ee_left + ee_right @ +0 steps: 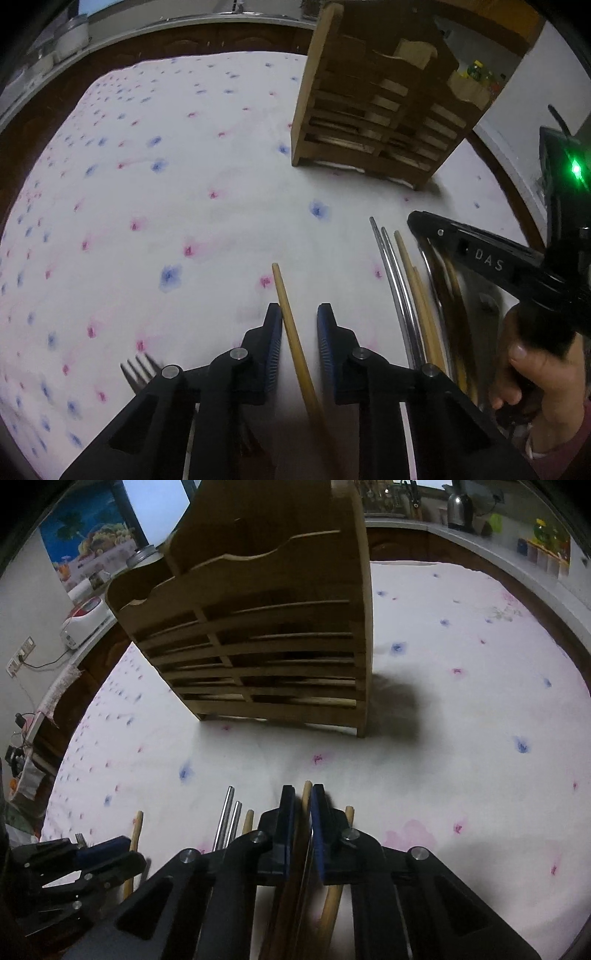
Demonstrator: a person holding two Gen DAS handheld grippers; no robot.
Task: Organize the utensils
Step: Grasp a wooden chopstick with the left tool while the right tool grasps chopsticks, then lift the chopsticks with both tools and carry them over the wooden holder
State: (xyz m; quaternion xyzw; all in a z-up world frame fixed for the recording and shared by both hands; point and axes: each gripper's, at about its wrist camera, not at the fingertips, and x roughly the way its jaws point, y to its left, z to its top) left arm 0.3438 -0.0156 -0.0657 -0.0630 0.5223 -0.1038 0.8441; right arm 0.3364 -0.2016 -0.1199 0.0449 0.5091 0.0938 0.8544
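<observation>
Chopsticks lie on the flowered cloth [184,166]: one wooden chopstick [295,343] is framed by the left gripper [299,325], jaws narrowly apart; another chopstick [306,794] is clamped in the right gripper [303,801]. Metal chopsticks [391,280] and a fork [138,371] lie beside them, a wooden rack [266,635] beyond.

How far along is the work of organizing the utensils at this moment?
Done: nothing that I can see; no utensil shows in the wooden rack.
In hand: the right gripper is shut on one wooden chopstick; the left gripper has its jaws open around a second wooden chopstick.
Left: the metal chopsticks, the fork and more wooden chopsticks lie on the cloth.
</observation>
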